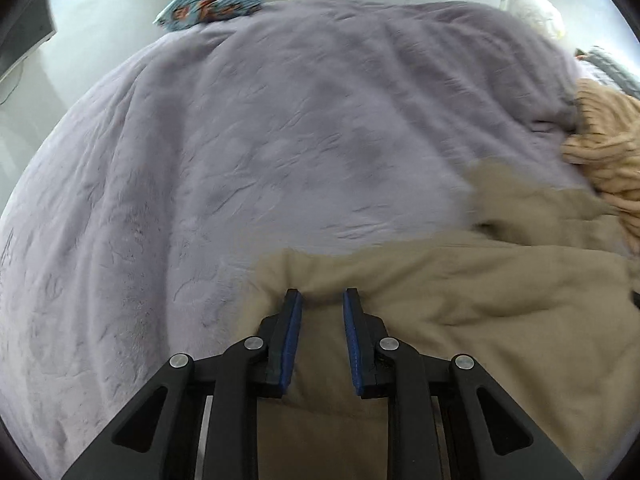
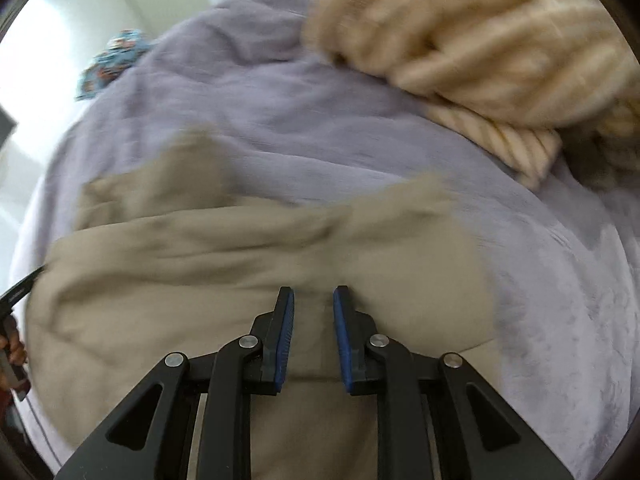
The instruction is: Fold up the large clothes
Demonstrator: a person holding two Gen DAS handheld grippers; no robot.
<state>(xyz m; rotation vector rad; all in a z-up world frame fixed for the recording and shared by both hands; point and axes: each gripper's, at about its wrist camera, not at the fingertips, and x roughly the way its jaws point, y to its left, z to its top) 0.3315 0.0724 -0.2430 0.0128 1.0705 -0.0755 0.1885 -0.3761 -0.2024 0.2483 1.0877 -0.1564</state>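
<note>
A beige garment point(image 1: 460, 288) lies crumpled on a lavender plush blanket point(image 1: 240, 140) that covers a bed. My left gripper point(image 1: 322, 294) sits over the garment's left edge with its jaws narrowly apart; cloth bunches between the fingertips. In the right wrist view the same beige garment point(image 2: 224, 264) spreads across the lower half. My right gripper point(image 2: 313, 291) is over its right part, jaws narrowly apart, with a fold of cloth between the fingertips. Whether either grips the cloth is unclear. The right wrist view is blurred.
A chunky peach knit garment point(image 2: 480, 36) lies on the blanket beyond the beige one, also at the right edge of the left wrist view point(image 1: 608, 140). A blue patterned cloth point(image 1: 212, 0) lies at the bed's far corner. The left gripper's tool point(image 2: 16, 292) shows at the right wrist view's left edge.
</note>
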